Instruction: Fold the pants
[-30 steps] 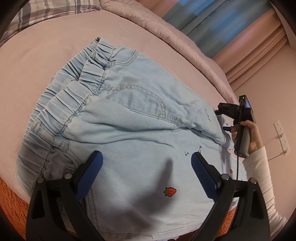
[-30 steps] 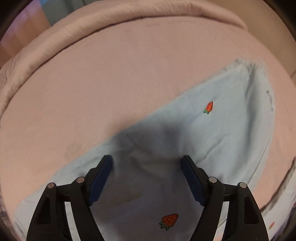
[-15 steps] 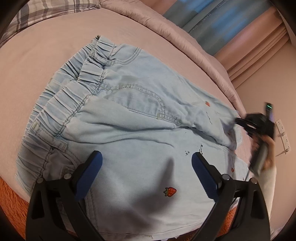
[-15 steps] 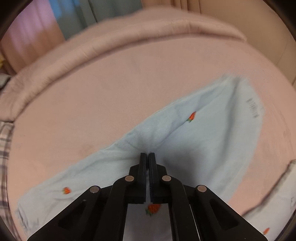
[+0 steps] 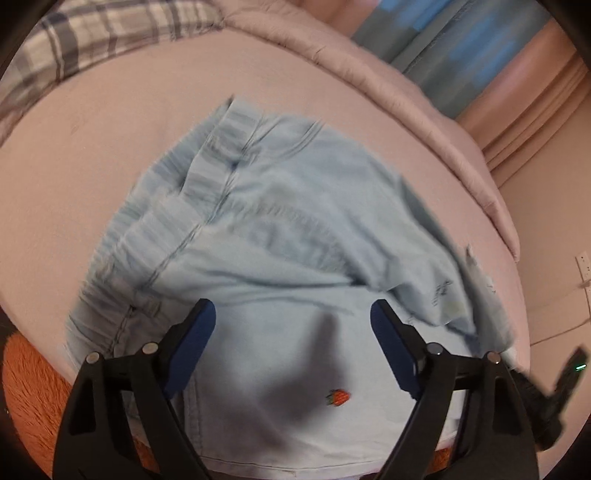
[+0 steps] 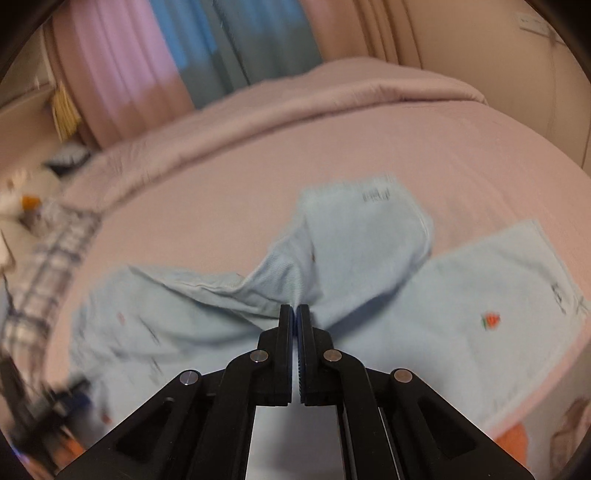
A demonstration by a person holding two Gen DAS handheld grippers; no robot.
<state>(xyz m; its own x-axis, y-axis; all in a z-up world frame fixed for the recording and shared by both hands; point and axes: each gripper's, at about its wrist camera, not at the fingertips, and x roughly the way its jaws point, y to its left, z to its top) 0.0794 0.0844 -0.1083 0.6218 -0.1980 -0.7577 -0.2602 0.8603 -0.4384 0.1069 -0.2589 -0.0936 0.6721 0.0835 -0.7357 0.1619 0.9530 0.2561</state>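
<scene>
Light blue denim pants with small strawberry prints lie on a pink bed. Their gathered waistband points toward the upper left in the left wrist view. My left gripper is open and hovers over the seat of the pants, holding nothing. My right gripper is shut on the pants leg and lifts the pinched cloth off the bed. The other leg lies flat to the right. The right gripper also shows blurred at the lower right of the left wrist view.
The pink bedsheet surrounds the pants, with a rolled pink duvet along the far edge. A plaid pillow is at the upper left. Curtains hang behind the bed. An orange rug shows below the near edge.
My right gripper has shut on a pants leg and pulled it up and across toward the waist. The left gripper stays open and has drawn back a little.
</scene>
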